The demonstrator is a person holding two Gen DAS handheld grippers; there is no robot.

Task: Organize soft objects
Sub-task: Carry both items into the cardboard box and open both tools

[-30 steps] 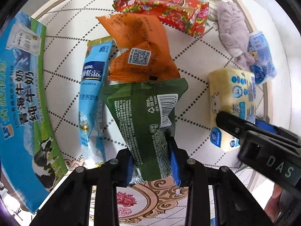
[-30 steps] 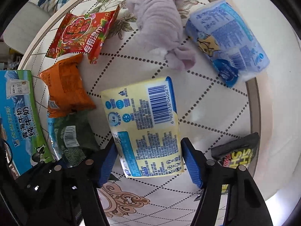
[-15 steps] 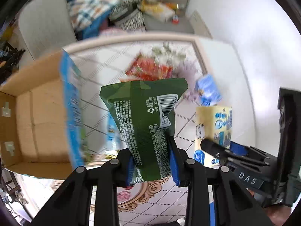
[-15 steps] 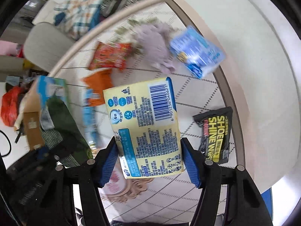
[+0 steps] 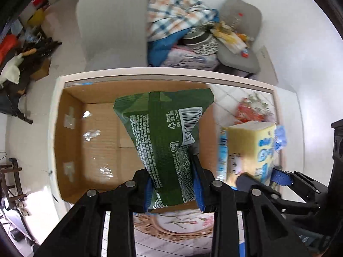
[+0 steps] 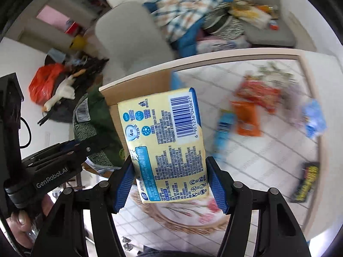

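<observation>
My left gripper (image 5: 173, 184) is shut on a green snack bag (image 5: 165, 137) and holds it above the open cardboard box (image 5: 90, 132), whose floor looks bare. My right gripper (image 6: 171, 182) is shut on a yellow tissue pack (image 6: 167, 141), held up beside the box's right edge; the pack also shows in the left wrist view (image 5: 246, 147). The green bag and left gripper show at the left of the right wrist view (image 6: 92, 126).
On the patterned table (image 6: 257, 150) lie a red snack bag (image 6: 259, 94), an orange bag (image 6: 246, 117), a long blue packet (image 6: 223, 132), a blue tissue pack (image 6: 315, 117) and a black-yellow packet (image 6: 306, 182). A grey chair (image 5: 113, 23) with piled clothes stands behind the table.
Both grippers lifted their items off the table and swung left. The green bag now hangs over the box; the yellow pack has come up beside it.
</observation>
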